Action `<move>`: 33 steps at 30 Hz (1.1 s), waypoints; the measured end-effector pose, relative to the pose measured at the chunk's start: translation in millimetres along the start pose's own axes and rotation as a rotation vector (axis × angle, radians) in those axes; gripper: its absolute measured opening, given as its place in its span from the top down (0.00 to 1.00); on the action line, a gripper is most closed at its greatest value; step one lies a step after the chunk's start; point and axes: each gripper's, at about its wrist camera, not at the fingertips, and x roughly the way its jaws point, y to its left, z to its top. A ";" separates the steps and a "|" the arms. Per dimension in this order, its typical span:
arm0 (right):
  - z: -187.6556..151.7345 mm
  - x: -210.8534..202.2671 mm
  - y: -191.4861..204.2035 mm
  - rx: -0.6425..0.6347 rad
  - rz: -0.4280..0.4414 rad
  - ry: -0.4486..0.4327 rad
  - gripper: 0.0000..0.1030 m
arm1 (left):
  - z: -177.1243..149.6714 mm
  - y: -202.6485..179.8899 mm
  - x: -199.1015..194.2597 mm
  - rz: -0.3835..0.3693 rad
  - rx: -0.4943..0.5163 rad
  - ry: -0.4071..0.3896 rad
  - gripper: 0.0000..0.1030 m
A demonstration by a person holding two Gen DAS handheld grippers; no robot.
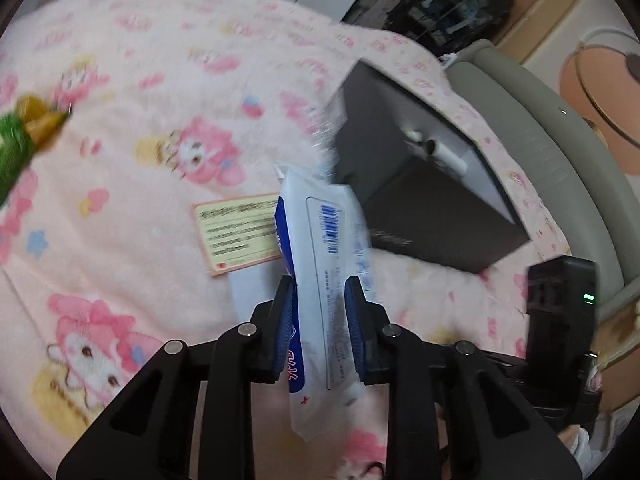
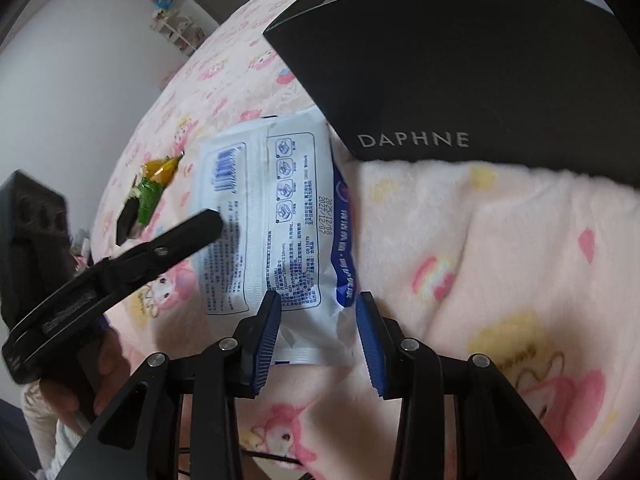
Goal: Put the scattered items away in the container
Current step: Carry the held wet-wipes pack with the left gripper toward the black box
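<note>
A white and blue wet-wipes pack [image 1: 324, 240] stands on edge between my left gripper's [image 1: 320, 280] blue pads, which press on both its sides. In the right wrist view the same pack [image 2: 272, 208] hangs flat-on over the pink blanket, one left finger [image 2: 200, 226] across its left part. My right gripper [image 2: 316, 300] is open; the pack's near corner sits between its fingers, and the right pad stands off it. The dark open box [image 1: 440, 220], lettered DAPHNE [image 2: 460, 80], sits just beyond the pack with a white tube [image 1: 440, 154] inside.
A pink-edged yellow card [image 1: 236, 232] lies on the cartoon-print blanket [image 1: 140, 80] left of the pack. Green and yellow snack wrappers [image 2: 154, 184] and a small dark item [image 2: 128, 216] lie farther left. A grey padded edge [image 1: 540, 128] borders the blanket behind the box.
</note>
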 end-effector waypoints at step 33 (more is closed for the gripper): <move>-34.2 -29.9 -37.4 0.079 0.143 -0.053 0.71 | -41.1 -2.7 45.1 -0.009 -0.266 0.170 0.69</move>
